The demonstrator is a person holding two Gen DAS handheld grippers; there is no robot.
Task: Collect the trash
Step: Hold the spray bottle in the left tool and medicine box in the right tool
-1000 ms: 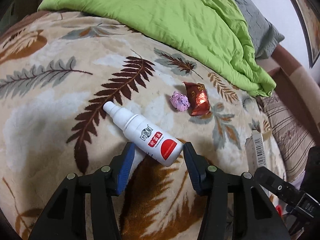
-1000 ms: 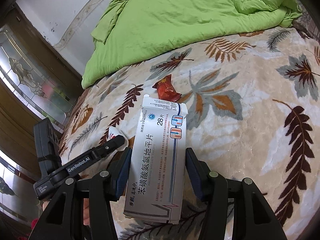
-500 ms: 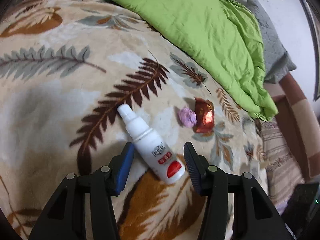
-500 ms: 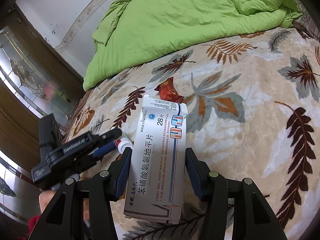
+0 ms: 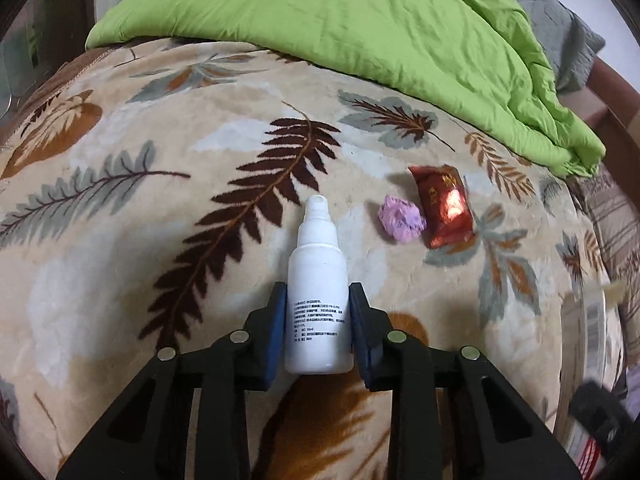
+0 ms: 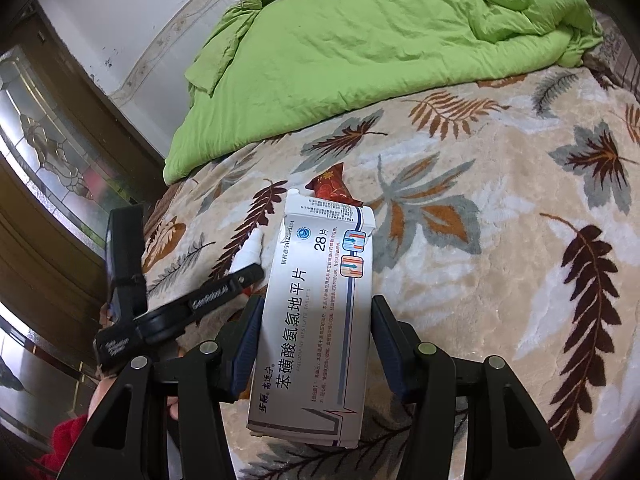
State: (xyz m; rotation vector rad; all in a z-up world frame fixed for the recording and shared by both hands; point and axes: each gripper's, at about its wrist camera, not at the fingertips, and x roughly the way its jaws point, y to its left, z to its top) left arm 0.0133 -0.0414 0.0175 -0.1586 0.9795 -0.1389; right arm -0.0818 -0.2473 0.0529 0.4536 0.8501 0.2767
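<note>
A white spray bottle (image 5: 319,248) lies on the leaf-patterned blanket (image 5: 120,240), nozzle pointing away. My left gripper (image 5: 318,300) is closing on it, the blue pads touching both sides of its body. The right wrist view shows the same gripper (image 6: 248,274) from the side, with the bottle's nozzle (image 6: 250,248) sticking out past it. My right gripper (image 6: 317,306) is shut on a white medicine box (image 6: 320,264) held above the blanket. A pink crumpled paper (image 5: 402,220) and a red foil wrapper (image 5: 444,208) lie just right of the bottle.
A green duvet (image 5: 360,20) is bunched across the far side of the bed, with a grey pillow (image 5: 560,20) behind it. A wooden door with patterned glass (image 6: 48,152) stands beyond the bed's left edge. A hand in a red sleeve (image 6: 60,436) holds the left gripper.
My left gripper swung round so the bottle lines up between its fingers, then the jaws narrowed onto the bottle's body. The right gripper and its box stayed put.
</note>
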